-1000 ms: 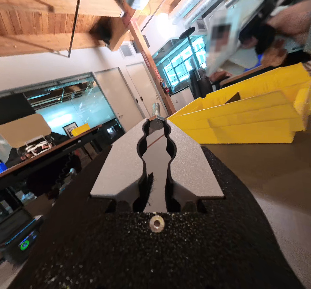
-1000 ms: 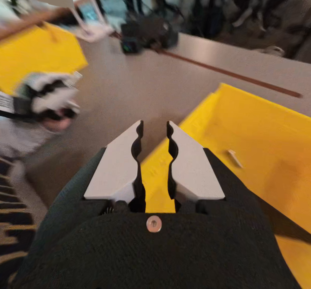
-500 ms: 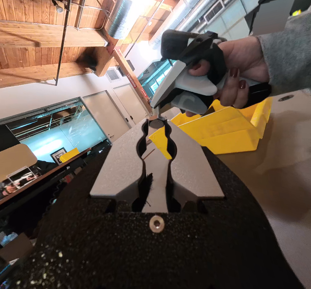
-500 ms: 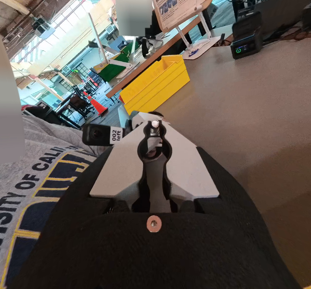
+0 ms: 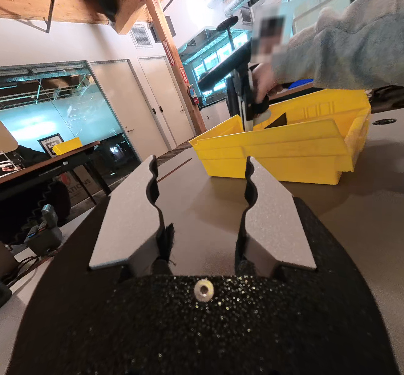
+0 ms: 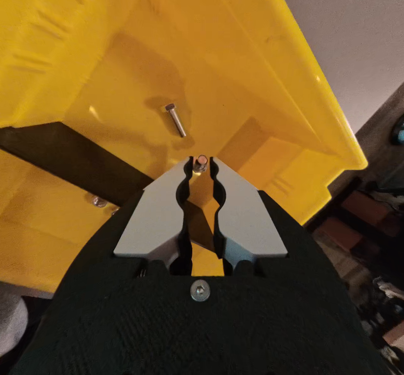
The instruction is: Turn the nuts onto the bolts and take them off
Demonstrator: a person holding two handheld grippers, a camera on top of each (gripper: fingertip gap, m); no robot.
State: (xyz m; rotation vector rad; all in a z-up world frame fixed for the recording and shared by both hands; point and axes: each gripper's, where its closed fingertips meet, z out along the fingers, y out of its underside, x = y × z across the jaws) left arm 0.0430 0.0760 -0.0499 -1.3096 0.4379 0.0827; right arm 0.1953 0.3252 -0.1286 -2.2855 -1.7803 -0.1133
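From my left wrist view, my left claw [image 5: 202,163] is spread wide with nothing between its grey fingers [image 5: 131,216], hovering low over the brown surface [image 5: 349,222]. Beyond it, a little to the right, sits the yellow bin [image 5: 273,152] on that surface. My right claw [image 5: 251,111] shows farther off, blurred, pointing down into the far part of the bin, with my hand [image 5: 262,80] around its grip and a grey sleeve [image 5: 349,43] behind. On the far left another yellow bin [image 5: 67,146] rests on a dark table [image 5: 43,165], and two pale doors [image 5: 140,102] stand in the far wall. From my right wrist view, my right claw [image 6: 201,163] is nearly pressed together, its tips pinching a bolt [image 6: 200,163] that points toward the camera; a nut seems to sit on it, though I cannot tell for sure. The claw hangs over the inside of the yellow bin [image 6: 240,47]. A second bolt [image 6: 176,119] lies loose on the bin floor just beyond the tips, its hex head at the far end. A dark divider [image 6: 72,152] crosses the bin on the left, and near its close edge lies a small metal piece [image 6: 98,201], too small to identify.
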